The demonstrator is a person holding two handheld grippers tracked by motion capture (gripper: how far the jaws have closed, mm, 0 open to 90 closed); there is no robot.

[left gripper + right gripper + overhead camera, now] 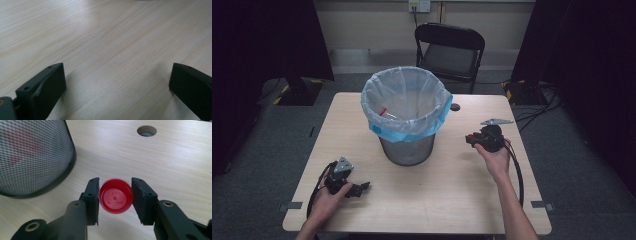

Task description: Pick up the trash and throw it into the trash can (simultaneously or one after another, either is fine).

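Now | right claw (115, 198) clamps red cap (115, 199), flat base facing camera, seemingly | left claw (117, 82) wide, empty

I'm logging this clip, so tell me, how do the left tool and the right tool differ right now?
The left tool is wide open with nothing between its jaws; the right tool is shut on a red cap. The left sits low by the table's near edge; the right is raised, further back. Both point toward the mesh bin.

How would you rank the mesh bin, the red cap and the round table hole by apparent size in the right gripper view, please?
1. Mesh bin, cropped.
2. Red cap, though nearest the camera.
3. Table hole, farther away, so its true size is unsure.
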